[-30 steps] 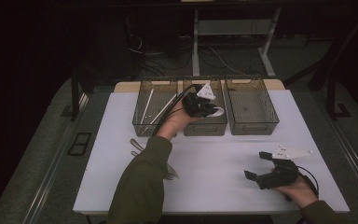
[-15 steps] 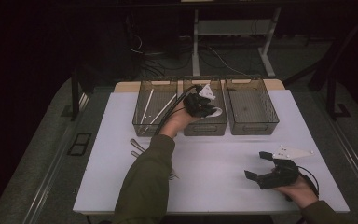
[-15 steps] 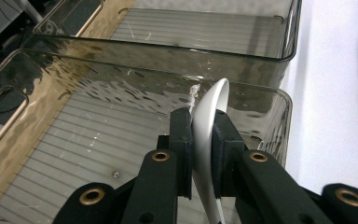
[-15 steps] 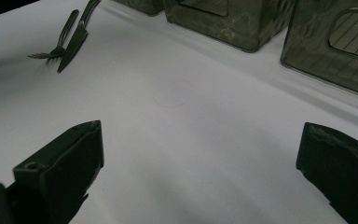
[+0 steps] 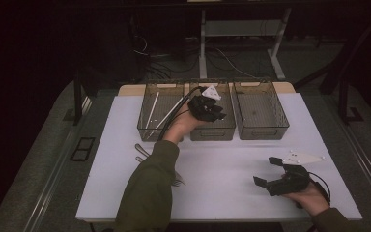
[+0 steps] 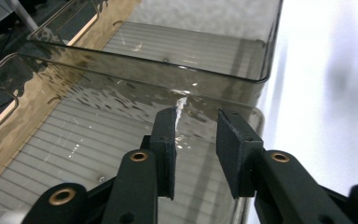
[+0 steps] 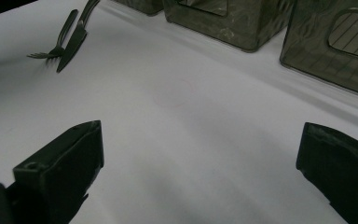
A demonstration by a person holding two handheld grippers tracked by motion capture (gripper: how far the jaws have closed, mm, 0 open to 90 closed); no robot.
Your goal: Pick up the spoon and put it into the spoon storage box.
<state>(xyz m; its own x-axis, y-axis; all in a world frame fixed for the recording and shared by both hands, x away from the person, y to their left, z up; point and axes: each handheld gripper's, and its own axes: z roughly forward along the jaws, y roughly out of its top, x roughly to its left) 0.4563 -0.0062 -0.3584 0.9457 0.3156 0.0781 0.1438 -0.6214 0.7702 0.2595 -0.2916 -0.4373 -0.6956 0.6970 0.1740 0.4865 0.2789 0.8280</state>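
My left gripper (image 5: pixel 216 113) hovers over the middle one of three smoked clear bins (image 5: pixel 224 129) at the back of the white table. In the left gripper view its jaws (image 6: pixel 196 116) stand a little apart above that bin's ribbed floor (image 6: pixel 74 140). They have just been opening, and nothing is between them. My right gripper (image 5: pixel 265 170) rests low over the table's front right. It is wide open (image 7: pixel 200 135) and has only bare white tabletop between its fingers.
The left bin (image 5: pixel 147 130) holds long white sticks (image 5: pixel 150 110). The right bin (image 5: pixel 261 130) looks bare. A fork (image 7: pixel 51 51) and a knife (image 7: pixel 74 42) lie on the table's left part (image 5: pixel 142 152), beside the left sleeve.
The left gripper stays over the middle bin with barely any shift. The right gripper has kept still.
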